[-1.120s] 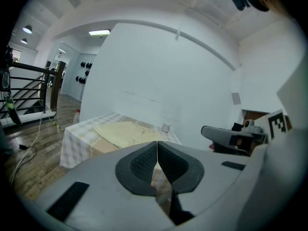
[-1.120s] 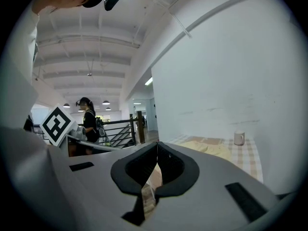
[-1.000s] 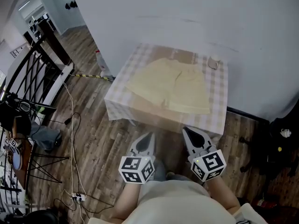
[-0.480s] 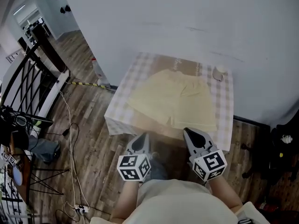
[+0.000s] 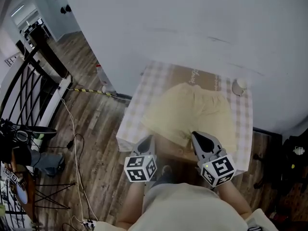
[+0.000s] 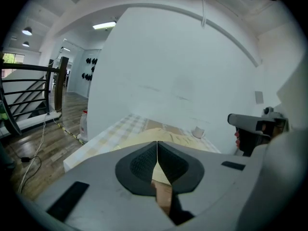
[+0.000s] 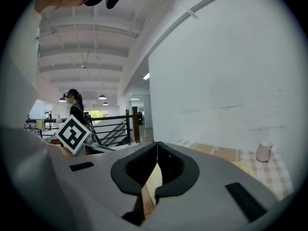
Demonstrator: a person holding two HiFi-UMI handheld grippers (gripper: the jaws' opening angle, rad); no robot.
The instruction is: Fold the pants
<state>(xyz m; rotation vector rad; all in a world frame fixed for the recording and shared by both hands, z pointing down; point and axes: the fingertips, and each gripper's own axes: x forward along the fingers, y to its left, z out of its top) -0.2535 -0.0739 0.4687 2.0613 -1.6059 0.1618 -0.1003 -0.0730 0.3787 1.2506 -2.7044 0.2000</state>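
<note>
Findings at inspection. The pants (image 5: 192,112) lay spread flat on the middle of the table (image 5: 137,110), waistband toward the far edge by the wall and legs toward the near edge. The left gripper (image 5: 147,141) and right gripper (image 5: 198,136) were held at the near edge. Each had its fingers pressed together with nothing between them, as both gripper views confirmed. Neither appeared to touch the fabric.

Risks noted:
- The fingers had to be parted before any grasp. Brought down closed, they would likely push the leg hems and wrinkle the cloth rather than take hold.
- A checked cover lay directly under the pants. A deep pinch could catch both layers and drag the cover across the table.
- A cup (image 5: 239,85) stood at the far right corner, just beside the waistband. A shifted cover, or a leg folded toward that corner, could tip it.
- Uneven pulls by the two grippers would probably skew the fold line.

Count: one pair of pants, one cup, one table, two grippers.
</note>
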